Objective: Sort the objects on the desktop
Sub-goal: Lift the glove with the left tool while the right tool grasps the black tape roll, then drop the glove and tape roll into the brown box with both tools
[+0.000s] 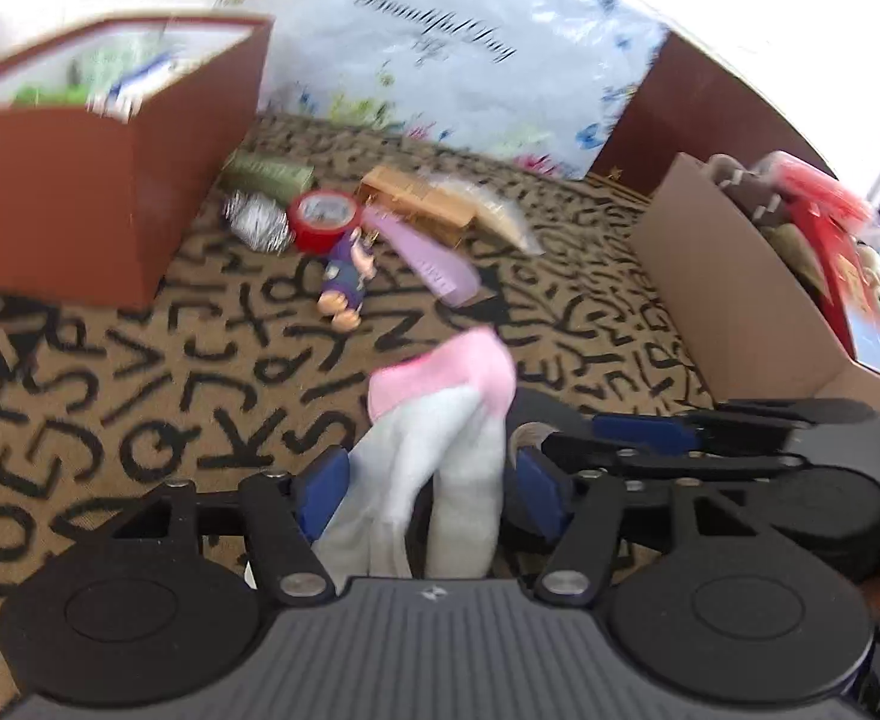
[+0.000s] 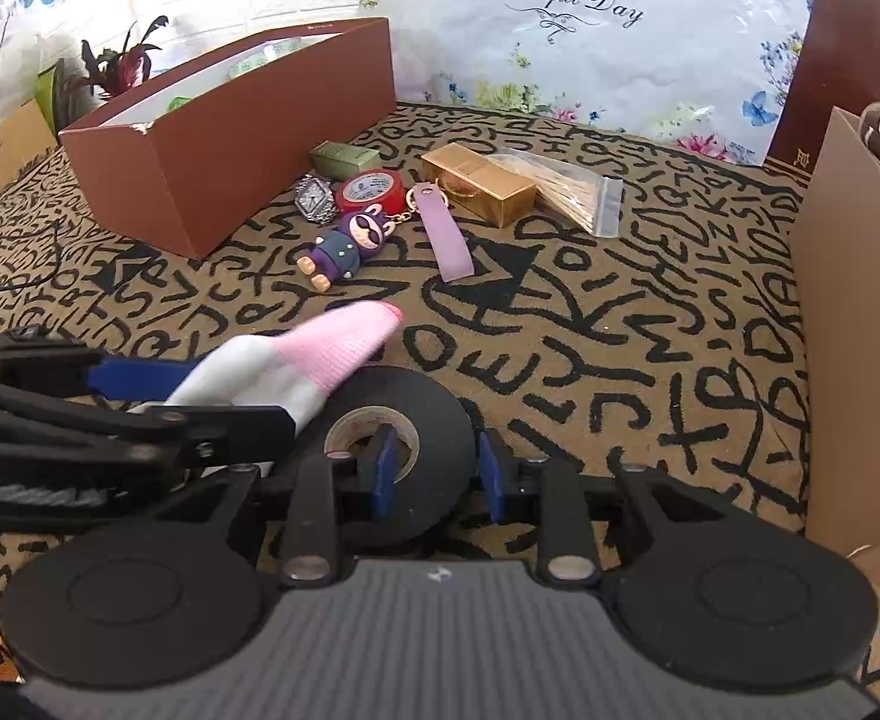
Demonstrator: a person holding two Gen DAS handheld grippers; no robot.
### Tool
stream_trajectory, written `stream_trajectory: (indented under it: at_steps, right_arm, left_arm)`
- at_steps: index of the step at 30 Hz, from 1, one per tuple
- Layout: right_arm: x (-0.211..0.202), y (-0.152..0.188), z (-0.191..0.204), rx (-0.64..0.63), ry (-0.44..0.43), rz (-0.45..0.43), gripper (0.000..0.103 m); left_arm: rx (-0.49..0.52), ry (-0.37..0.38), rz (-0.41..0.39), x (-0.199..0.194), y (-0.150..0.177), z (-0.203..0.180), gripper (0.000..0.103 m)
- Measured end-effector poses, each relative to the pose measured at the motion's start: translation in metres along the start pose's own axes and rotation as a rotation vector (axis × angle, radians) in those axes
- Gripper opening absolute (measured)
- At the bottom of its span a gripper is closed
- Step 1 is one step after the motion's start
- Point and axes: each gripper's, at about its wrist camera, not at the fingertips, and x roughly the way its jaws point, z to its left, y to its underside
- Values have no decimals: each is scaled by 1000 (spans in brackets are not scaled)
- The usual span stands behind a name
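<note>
Left wrist view: left gripper point(image 1: 422, 489) clamps a white-and-pink sock point(image 1: 434, 414); toe juts forward past the fingers.

Right wrist view: right gripper point(image 2: 435, 471) pinches the black tape roll's point(image 2: 422, 414) wall, one finger inside its core; table point(image 2: 620, 330) beneath.

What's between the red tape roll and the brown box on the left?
A silver wristwatch lies between red tape roll and brown box, clearest in the right wrist view.

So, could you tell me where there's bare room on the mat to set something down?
Free: the mat between the purple strap and the tan box. Crowded: the cluster by the brown box, from watch to toothpick bag.
</note>
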Motion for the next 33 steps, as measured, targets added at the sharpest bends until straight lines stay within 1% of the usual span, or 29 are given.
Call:
stream_trajectory:
  at_steps: [1, 2, 3, 4, 6, 7, 8, 9, 10, 11, 12, 15, 19, 23, 26, 29, 33]
  right_arm:
    - [2, 0, 0, -2, 2, 4, 35]
    - [3, 0, 1, -7, 6, 5, 38]
    - [5, 0, 3, -13, 8, 3, 38]
    - [8, 0, 4, -16, 9, 7, 38]
    - [12, 0, 6, -13, 17, 7, 38]
    - [14, 0, 8, -20, 22, 5, 38]
    - [16, 0, 10, -30, 29, 4, 37]
    - [17, 0, 12, -44, 33, 4, 35]
    - [17, -1, 13, -57, 33, 3, 34]
    - [16, -1, 14, -76, 42, 2, 32]
    - [15, 0, 14, -81, 44, -1, 30]
    - [7, -1, 14, -69, 54, -15, 27]
    - [-6, -5, 18, -94, 47, -31, 26]
    - [-16, -16, 27, -126, 37, -58, 26]
    - [-27, -34, 36, -151, 3, -103, 26]
    - [-36, -59, 48, -178, -32, -166, 26]
    - [-40, -95, 75, -238, -85, -242, 26]
  left_arm:
    - [-24, 2, 7, 1, 0, 4, 45]
    - [-35, 1, -1, 0, 1, 8, 31]
    - [-39, -11, 2, -2, 0, 10, 17]
    - [-41, -21, 7, -3, -1, 13, 16]
    - [-55, -13, 3, -5, -1, 16, 17]
    - [-60, -14, -1, -6, -1, 16, 19]
    - [-63, -21, -10, -6, 0, 16, 28]
    - [-59, -19, -8, -5, 1, 15, 28]
    - [-51, -16, 0, -4, 1, 15, 25]
    - [-44, -15, 2, -4, 2, 15, 13]
    - [-43, -20, 2, -6, 2, 15, 10]
    - [-68, -3, -22, -20, 2, 19, 8]
    - [-56, -12, -113, -51, -5, 18, 8]
    - [-63, 2, -214, -86, -19, 22, 8]
    - [-75, 5, -309, -114, -38, 30, 8]
    - [-100, -19, -409, -137, -64, 45, 8]
    - [-134, -33, -481, -149, -104, 68, 8]
